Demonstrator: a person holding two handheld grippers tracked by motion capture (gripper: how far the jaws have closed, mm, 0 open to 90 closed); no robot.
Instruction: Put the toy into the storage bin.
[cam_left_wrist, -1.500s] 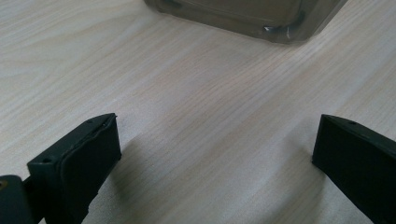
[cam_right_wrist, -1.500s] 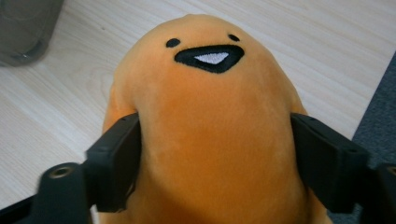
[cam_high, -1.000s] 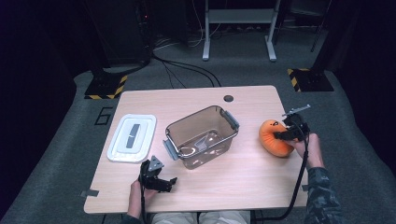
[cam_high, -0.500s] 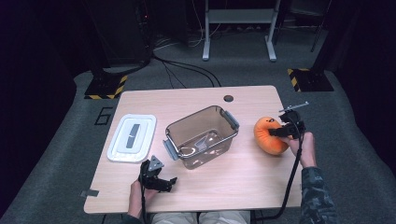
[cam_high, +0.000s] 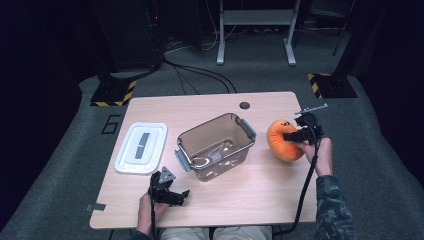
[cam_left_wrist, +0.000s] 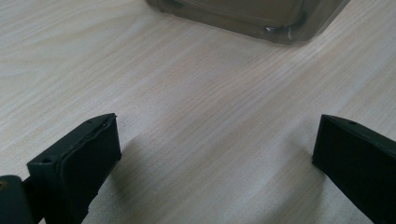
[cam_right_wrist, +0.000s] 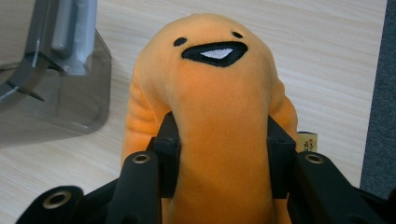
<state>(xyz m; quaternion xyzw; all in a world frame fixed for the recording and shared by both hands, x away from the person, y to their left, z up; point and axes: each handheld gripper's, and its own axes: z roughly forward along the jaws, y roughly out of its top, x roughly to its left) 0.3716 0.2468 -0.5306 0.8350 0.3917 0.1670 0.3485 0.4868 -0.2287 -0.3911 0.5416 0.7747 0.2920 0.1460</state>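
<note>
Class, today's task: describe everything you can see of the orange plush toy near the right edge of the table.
The orange plush toy is a rounded, soft, fuzzy figure with two small black eyes and an open black mouth showing white. A small paper tag sticks out at its side. The right gripper is shut on it, its black jaws pinching the fabric from both sides. It sits over the wooden table, just right of the clear plastic bin, apart from it.

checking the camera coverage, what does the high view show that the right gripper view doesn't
High view alone: the white lid left of the clear bin, and the left tool with jaws open near the table's front edge.

Right gripper view alone: the orange plush toy with its black mouth and two eye dots, and a small tag beside it.

Shared: the right tool shut on the toy, the bin and the wooden table.
</note>
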